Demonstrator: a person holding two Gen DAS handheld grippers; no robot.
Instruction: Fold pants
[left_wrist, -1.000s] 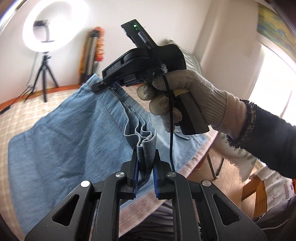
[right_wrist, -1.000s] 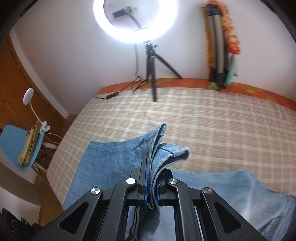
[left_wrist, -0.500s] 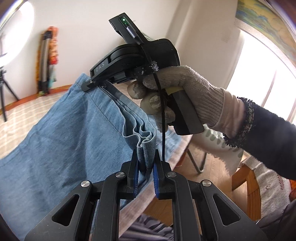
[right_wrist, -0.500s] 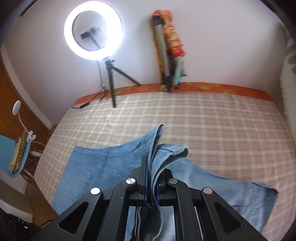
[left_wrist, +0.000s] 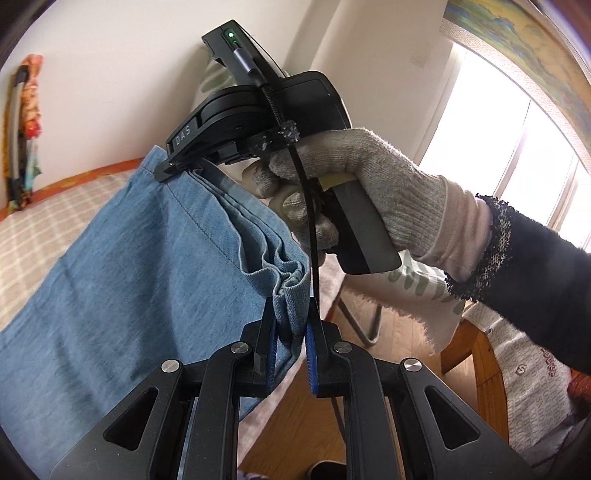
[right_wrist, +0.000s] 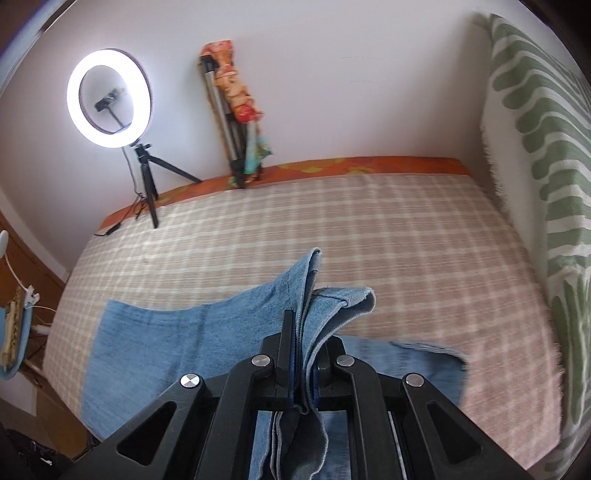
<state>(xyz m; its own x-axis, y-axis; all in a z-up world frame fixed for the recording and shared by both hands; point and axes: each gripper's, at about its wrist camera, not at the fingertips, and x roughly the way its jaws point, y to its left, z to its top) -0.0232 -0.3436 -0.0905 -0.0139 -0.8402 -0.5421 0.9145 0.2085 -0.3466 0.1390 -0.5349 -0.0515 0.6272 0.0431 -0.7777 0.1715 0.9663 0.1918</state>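
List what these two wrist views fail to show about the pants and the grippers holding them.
- Left wrist: the pants run off the lower left edge.
- Left wrist: the right gripper tips are hidden by its own body.
- Right wrist: the far pants edge is motion-blurred.
- Right wrist: the left gripper is out of frame.

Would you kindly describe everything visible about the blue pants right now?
The pants are light blue, denim-looking, with stitched seams and hemmed edges. One bunched edge is clamped in the left gripper, another in the right gripper, which a gloved hand holds. Between the grippers the edge runs lifted; the rest drapes down onto the checked bed cover and lies partly flat there.
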